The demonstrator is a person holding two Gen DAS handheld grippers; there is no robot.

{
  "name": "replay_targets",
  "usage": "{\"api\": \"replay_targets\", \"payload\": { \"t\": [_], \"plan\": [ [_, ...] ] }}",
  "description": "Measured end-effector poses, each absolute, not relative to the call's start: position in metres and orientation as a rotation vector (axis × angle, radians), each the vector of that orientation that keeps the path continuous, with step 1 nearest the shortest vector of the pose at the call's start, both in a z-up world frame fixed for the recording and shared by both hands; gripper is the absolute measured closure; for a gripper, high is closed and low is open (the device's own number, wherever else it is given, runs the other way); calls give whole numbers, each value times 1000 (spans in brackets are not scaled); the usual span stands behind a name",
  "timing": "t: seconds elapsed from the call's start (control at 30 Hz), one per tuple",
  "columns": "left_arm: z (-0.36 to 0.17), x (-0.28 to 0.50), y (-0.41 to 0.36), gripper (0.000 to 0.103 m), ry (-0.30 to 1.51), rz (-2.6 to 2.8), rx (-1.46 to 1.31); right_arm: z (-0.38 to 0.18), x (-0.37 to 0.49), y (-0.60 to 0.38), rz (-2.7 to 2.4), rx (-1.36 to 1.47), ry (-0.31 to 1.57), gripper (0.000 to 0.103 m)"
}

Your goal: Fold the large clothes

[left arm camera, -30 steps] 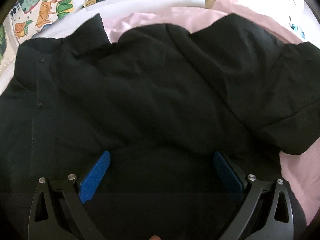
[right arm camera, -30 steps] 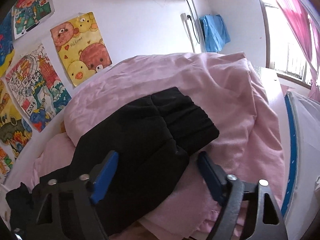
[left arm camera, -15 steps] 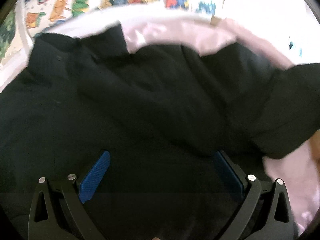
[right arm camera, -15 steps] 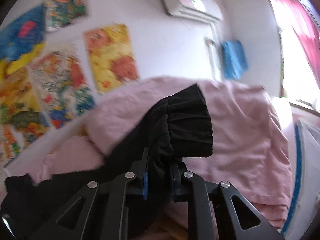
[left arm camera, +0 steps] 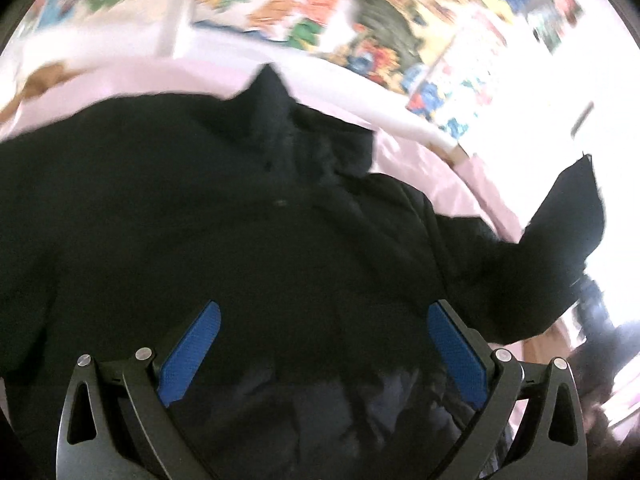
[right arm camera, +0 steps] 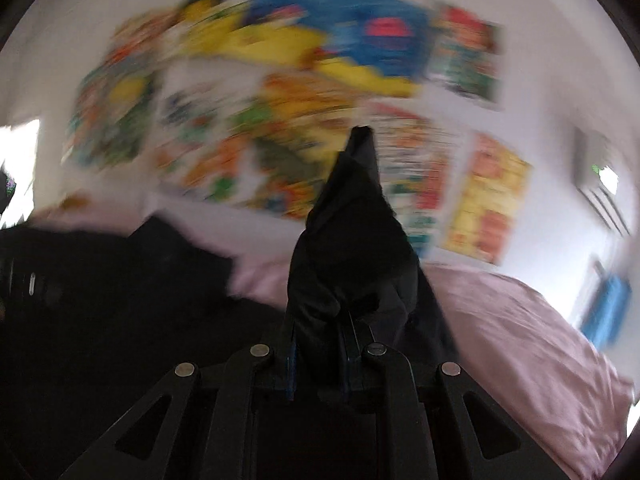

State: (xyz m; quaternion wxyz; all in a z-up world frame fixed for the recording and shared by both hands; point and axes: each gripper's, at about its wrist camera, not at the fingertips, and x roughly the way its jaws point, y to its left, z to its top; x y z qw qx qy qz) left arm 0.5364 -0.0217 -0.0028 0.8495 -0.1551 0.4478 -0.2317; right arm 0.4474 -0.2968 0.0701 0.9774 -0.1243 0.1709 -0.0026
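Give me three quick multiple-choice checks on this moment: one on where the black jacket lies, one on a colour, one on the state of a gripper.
1. Where does the body of the black jacket lie?
A. On the pink bedding
B. On a bare wooden floor
C. On a hanger by the window

2. What colour are the pads on the fingers of the left gripper?
A. Red
B. Blue
C. Yellow

3. What is the state of the right gripper?
A. Wide open over the bedding
B. Shut on nothing
C. Shut on the jacket's sleeve

Answers:
1. A, pink bedding shows around the jacket's edges in both views.
2. B, both pads are plainly blue in the left wrist view.
3. C, black fabric is pinched between the narrow fingers and stands up in front of the camera.
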Motion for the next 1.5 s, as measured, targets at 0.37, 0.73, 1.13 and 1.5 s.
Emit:
{"api": "replay_targets", "payload": {
  "t": [0.37, 0.73, 1.13, 1.5],
  "plan": [
    [-20, 550, 35, 1, 972, -590, -666, -39, 477, -152, 283, -590, 557, 89],
    [-58, 578, 1, 32, 1043, -670, -758, -89, 458, -121, 362, -795, 533, 90],
    [-55, 576, -1, 101, 950, -546, -622, -91, 450, -119, 400, -798, 540, 68],
    [28, 570, 29, 101, 723, -394, -396, -35, 422, -148, 434, -590, 413, 32]
  ]
}}
